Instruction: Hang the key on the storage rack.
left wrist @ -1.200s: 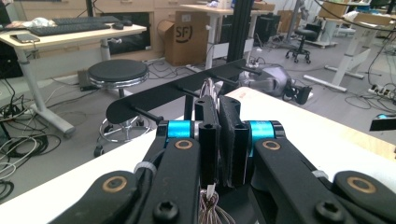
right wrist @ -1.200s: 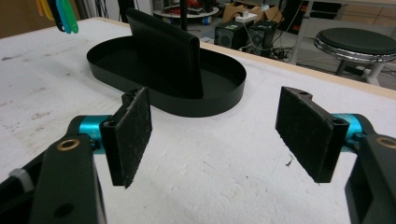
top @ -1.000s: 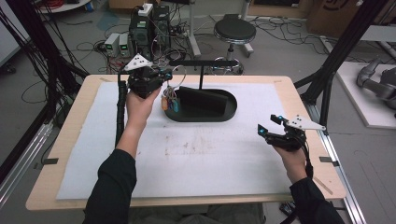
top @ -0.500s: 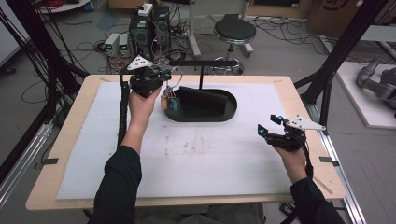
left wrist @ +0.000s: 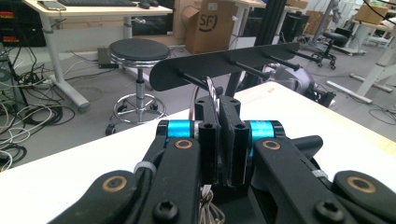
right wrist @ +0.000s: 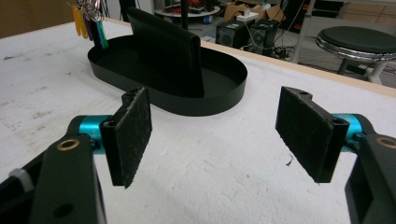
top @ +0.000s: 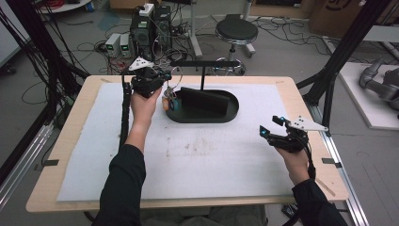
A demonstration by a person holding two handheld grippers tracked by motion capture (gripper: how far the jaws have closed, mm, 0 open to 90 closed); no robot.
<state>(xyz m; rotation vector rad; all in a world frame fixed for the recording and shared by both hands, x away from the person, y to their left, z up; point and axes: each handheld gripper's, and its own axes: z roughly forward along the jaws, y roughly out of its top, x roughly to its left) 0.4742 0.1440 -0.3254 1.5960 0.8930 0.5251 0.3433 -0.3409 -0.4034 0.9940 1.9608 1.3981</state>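
Hanging the key ring on the rack is the step in hand, judged from the left gripper's position. Largest reference first: the white mat (top: 211,155) carries the black oval tray (top: 207,115), from which a post rises to the hook bar (left wrist: 224,65) with its forward-pointing pegs.

The left gripper (top: 162,82) is held at the tray's left end, raised toward the bar. Its jaws are pressed together on the key ring (left wrist: 214,93), the metal loop standing up between the pads; the coloured key tags (top: 169,102) dangle below.

The right gripper (top: 272,126) rests well apart on the mat to the right, jaws spread and holding nothing.

Procedure:
1. Align the loop's opening square to the nearest peg (left wrist: 191,79).
2. Advance along the peg's axis until the loop passes its tip.
3. Lower slightly, then release.

Caution: swinging tags may snag the tray wall.
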